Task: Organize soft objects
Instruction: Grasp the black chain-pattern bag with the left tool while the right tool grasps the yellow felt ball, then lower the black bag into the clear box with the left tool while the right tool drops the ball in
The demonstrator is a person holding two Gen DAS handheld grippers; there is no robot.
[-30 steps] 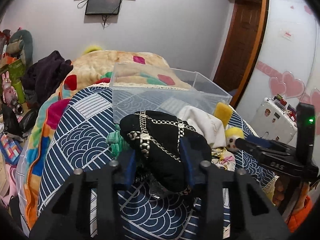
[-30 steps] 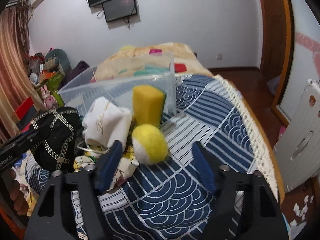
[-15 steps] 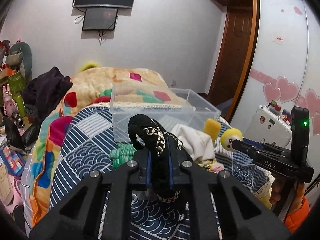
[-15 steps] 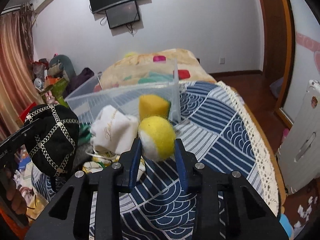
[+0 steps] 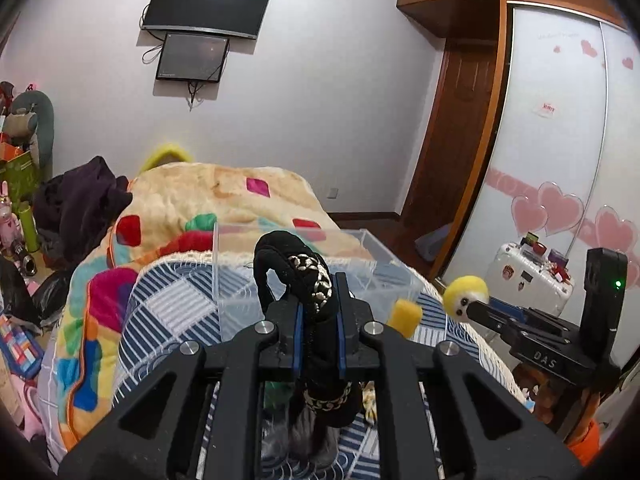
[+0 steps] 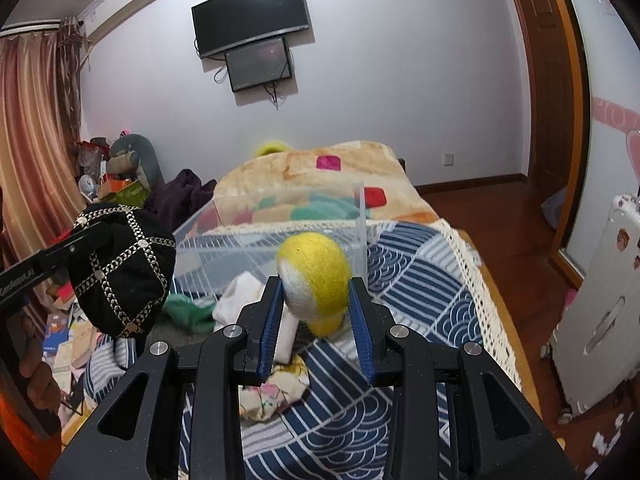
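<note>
My left gripper point(image 5: 318, 316) is shut on a black cap with silver chain trim point(image 5: 304, 280), lifted above the bed; the cap also shows in the right wrist view point(image 6: 124, 272). My right gripper point(image 6: 316, 304) is shut on a yellow and white felt ball point(image 6: 314, 276), held above the bed; the ball also shows in the left wrist view point(image 5: 466, 294). A clear plastic box point(image 5: 360, 248) stands on the bed just behind both held things and also shows in the right wrist view point(image 6: 240, 248). A yellow sponge point(image 5: 406, 316), white cloth point(image 6: 240, 296) and green cloth point(image 6: 186, 310) lie in front of it.
The bed has a navy patterned quilt point(image 6: 416, 280) and a colourful blanket point(image 5: 200, 200) behind the box. A floral cloth point(image 6: 276, 392) lies under my right gripper. Clutter and toys point(image 5: 20, 200) stand left of the bed. A white suitcase point(image 6: 596, 320) stands on the right.
Both grippers closed on their things and lifted them: the left on the black cap, the right on the yellow ball. Both now sit higher above the quilt.
</note>
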